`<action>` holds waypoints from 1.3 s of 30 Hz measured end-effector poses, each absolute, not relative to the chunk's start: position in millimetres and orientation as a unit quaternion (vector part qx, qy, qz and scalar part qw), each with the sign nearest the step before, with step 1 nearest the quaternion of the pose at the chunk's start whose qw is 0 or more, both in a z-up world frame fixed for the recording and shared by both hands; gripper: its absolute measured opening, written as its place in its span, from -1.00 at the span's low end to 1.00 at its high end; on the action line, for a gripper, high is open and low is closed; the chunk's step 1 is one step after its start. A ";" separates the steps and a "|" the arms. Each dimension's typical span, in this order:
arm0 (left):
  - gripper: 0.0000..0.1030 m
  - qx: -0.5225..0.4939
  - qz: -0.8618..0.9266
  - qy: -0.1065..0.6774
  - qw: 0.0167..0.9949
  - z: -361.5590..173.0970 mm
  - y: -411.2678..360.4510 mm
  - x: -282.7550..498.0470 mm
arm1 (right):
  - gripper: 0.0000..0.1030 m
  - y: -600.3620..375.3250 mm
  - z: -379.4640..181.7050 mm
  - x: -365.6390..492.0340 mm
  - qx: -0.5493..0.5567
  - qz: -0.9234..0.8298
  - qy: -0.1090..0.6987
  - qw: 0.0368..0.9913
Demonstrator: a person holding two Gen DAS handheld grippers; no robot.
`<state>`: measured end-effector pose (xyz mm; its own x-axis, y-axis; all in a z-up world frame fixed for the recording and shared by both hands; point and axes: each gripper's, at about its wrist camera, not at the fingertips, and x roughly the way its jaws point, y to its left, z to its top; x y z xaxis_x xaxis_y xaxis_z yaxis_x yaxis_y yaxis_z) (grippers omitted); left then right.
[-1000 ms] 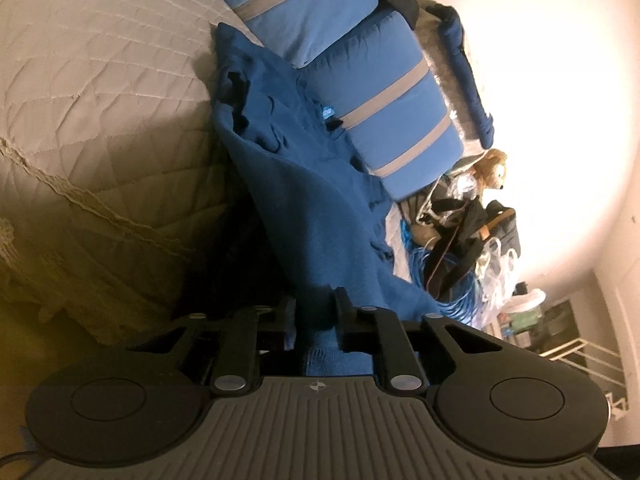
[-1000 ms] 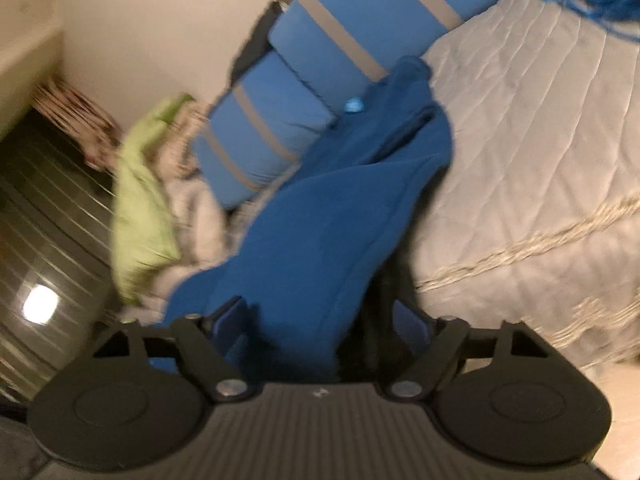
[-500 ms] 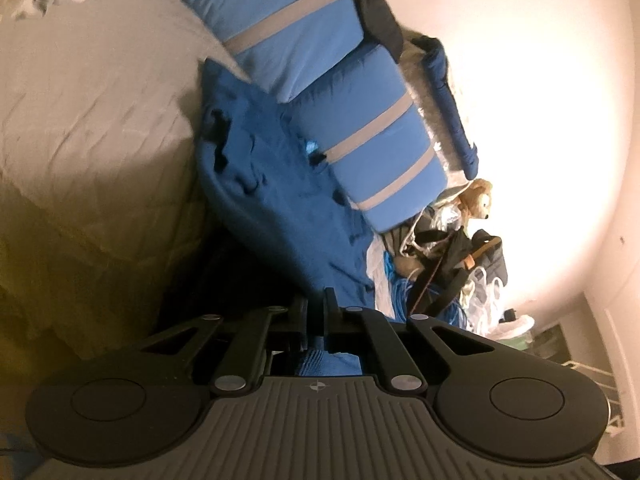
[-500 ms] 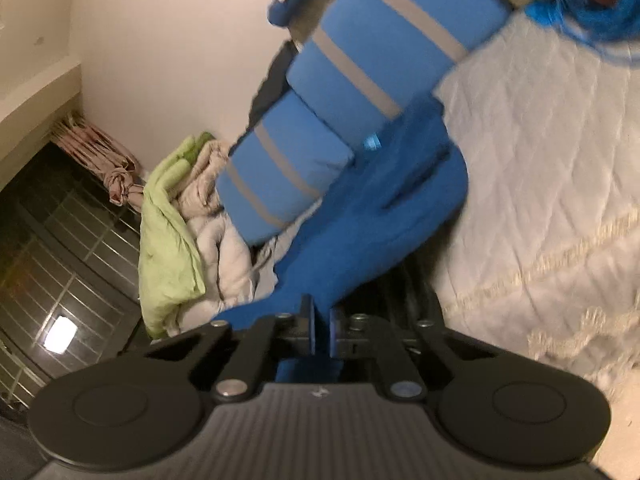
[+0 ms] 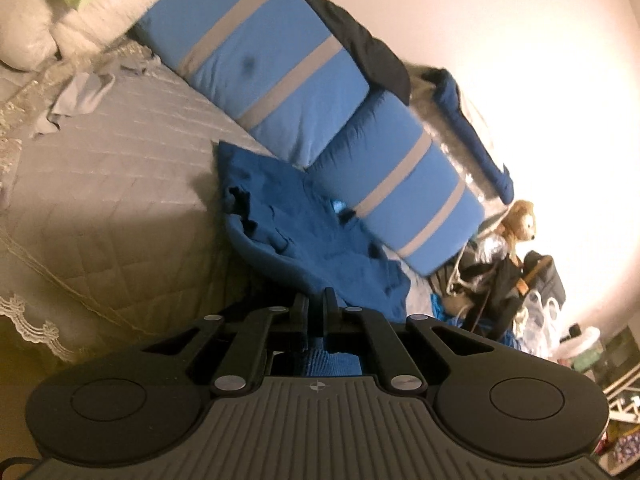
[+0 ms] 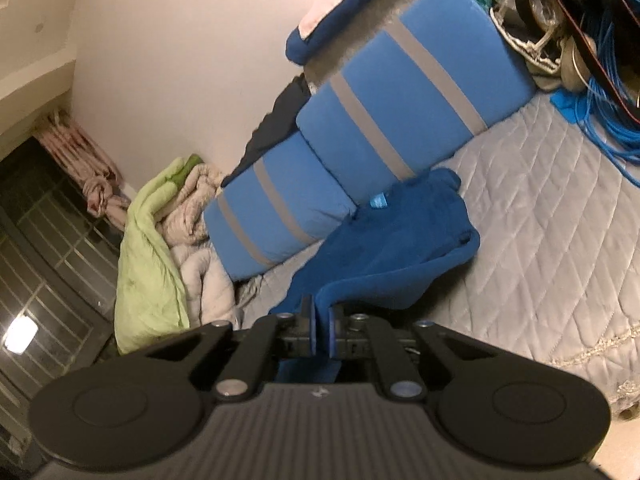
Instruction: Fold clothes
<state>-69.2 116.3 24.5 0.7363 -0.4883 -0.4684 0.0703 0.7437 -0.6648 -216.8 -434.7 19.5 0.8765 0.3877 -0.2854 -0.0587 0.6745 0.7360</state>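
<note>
1. Two hand-held grippers are in my views, one per hand. My left hand-held gripper [image 5: 316, 304] has its jaws pinched together on an edge of the blue garment [image 5: 304, 236]; my right hand-held gripper [image 6: 319, 322] is likewise clamped on a rolled edge of the same garment [image 6: 396, 240], its jaws having just been closing with the cloth between them.
2. One blue garment is the task's piece. It hangs from both grips, and its far part lies on the bed [image 5: 120, 168] against the foot of the striped cushions.
3. Open room: the grey quilted bedspread is bare over a wide stretch beside the garment in both views. Its lace-trimmed edge [image 5: 36, 320] drops off at the lower left of the left view.
4. Two blue cushions [image 5: 276, 68] with grey stripes stand end to end along the wall and bound the far side.
5. One heap of bedding with a green cover [image 6: 148, 264] closes one end of the bed; a tangle of blue cable [image 6: 608, 92] and bags closes the other.
6. One plush toy [image 5: 516, 220] sits by that clutter.
7. One small light-blue tag [image 6: 378, 201] shows on the garment; I cannot read any writing on it.
</note>
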 end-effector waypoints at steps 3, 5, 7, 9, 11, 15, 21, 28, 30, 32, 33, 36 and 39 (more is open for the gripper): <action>-0.89 -0.332 -0.154 0.324 0.873 29.1 117.5 -72.3 | -0.88 -431.7 31.8 -217.1 0.391 0.113 0.206 0.890; -0.89 -0.338 -0.149 0.327 0.870 31.5 117.5 -73.3 | -0.88 -431.6 36.1 -217.7 0.401 0.104 0.208 0.886; -0.89 -0.337 -0.138 0.337 0.868 33.8 114.8 -73.9 | -0.88 -432.0 39.1 -217.9 0.411 0.093 0.213 0.881; -0.89 -0.332 -0.134 0.342 0.869 37.3 112.4 -76.7 | -0.89 -432.9 40.1 -218.0 0.424 0.082 0.220 0.875; -0.89 -0.324 -0.132 0.339 0.873 42.1 109.2 -82.4 | -0.89 -433.1 40.0 -219.4 0.429 0.073 0.226 0.871; -0.89 -0.321 -0.130 0.327 0.879 52.5 109.4 -95.7 | -0.89 -435.1 40.3 -229.2 0.441 0.067 0.228 0.866; -0.89 -0.312 -0.128 0.324 0.884 59.2 108.6 -97.6 | -0.89 -431.0 53.2 -242.8 0.428 0.077 0.212 0.875; -0.89 -0.302 -0.130 0.341 0.881 36.4 108.6 -69.3 | -0.89 -421.4 48.1 -221.1 0.370 0.067 0.224 0.899; -0.89 -0.306 -0.132 0.343 0.878 31.7 111.9 -61.5 | -0.89 -419.0 45.9 -211.8 0.357 0.063 0.229 0.903; -0.89 -0.310 -0.132 0.342 0.877 28.7 114.8 -54.0 | -0.89 -417.7 45.1 -203.7 0.347 0.061 0.230 0.907; -0.89 -0.310 -0.133 0.342 0.877 27.9 115.3 -50.1 | -0.89 -417.4 44.9 -199.9 0.343 0.060 0.231 0.908; -0.88 -0.309 -0.135 0.343 0.877 25.8 114.6 -39.4 | -0.89 -420.1 43.2 -186.8 0.344 0.060 0.231 0.908; -0.88 -0.304 -0.135 0.345 0.878 24.6 112.7 -29.0 | -0.89 -422.2 40.9 -172.4 0.342 0.058 0.234 0.908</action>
<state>-29.0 112.7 24.6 0.7262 -0.4466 -0.5226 0.0272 0.7783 -0.6273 -172.4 -422.2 40.9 0.8840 0.2646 -0.3853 0.0553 0.7593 0.6483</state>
